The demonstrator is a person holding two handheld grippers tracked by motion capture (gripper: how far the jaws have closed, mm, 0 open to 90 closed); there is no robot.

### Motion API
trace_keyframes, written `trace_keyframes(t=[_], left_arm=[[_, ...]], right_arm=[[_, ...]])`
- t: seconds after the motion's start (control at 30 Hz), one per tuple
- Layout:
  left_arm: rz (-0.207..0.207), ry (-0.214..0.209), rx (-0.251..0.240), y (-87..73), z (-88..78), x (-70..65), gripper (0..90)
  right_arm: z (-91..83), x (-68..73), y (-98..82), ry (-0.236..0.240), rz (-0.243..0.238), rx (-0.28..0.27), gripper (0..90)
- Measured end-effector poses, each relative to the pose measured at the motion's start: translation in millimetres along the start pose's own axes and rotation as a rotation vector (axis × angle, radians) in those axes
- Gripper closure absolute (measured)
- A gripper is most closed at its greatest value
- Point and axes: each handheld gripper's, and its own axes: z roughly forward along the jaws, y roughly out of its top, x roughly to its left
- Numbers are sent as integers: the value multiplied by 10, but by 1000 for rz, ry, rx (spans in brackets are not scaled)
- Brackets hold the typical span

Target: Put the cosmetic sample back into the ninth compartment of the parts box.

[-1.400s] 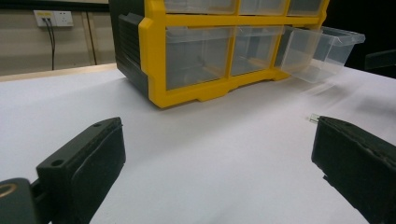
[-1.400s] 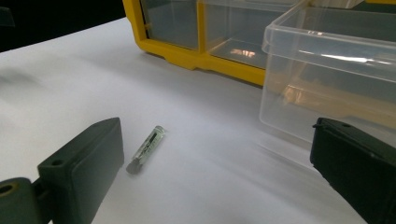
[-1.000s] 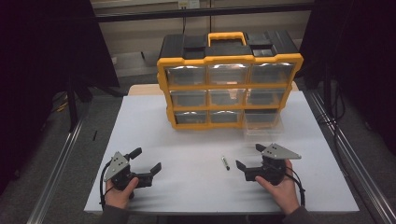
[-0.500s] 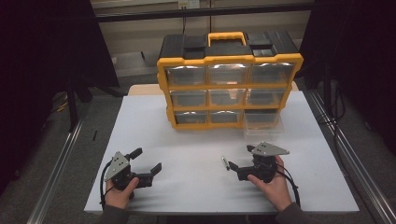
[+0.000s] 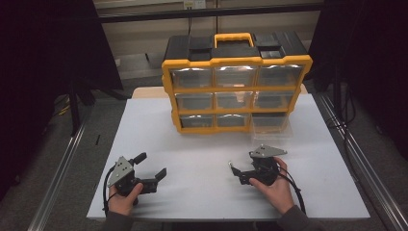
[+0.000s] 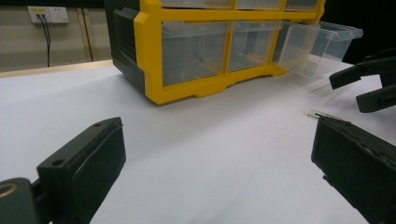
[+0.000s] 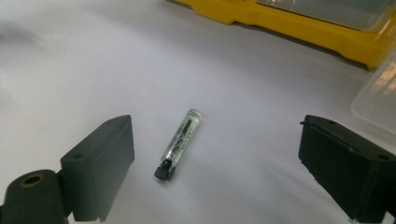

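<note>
Right tongs (image 7: 212,163) wide apart, just been narrowing, straddling small vial (image 7: 181,142) lying flat on white desk (image 5: 202,144), untouched. Left tongs (image 6: 215,163) gaping, empty, well apart from vial.

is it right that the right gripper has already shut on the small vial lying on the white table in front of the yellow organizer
Not quite. The right gripper has not shut on the vial: its jaws have just been closing but stand well apart, the vial lying untouched between them on the white table before the yellow organizer. The right gripper view shows it.
</note>
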Motion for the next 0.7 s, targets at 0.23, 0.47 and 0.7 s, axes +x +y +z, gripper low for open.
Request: trace_keyframes(t=[0.23, 0.47, 0.7], left_arm=[[5, 1, 6, -2, -1, 4, 30], [0, 6, 1, -2, -8, 11, 29], [0, 1, -2, -2, -8, 13, 29]], right_arm=[[57, 23, 54, 12, 13, 39, 279], [126, 78, 145, 39, 24, 79, 480], [164, 105, 204, 33, 25, 123, 673]])
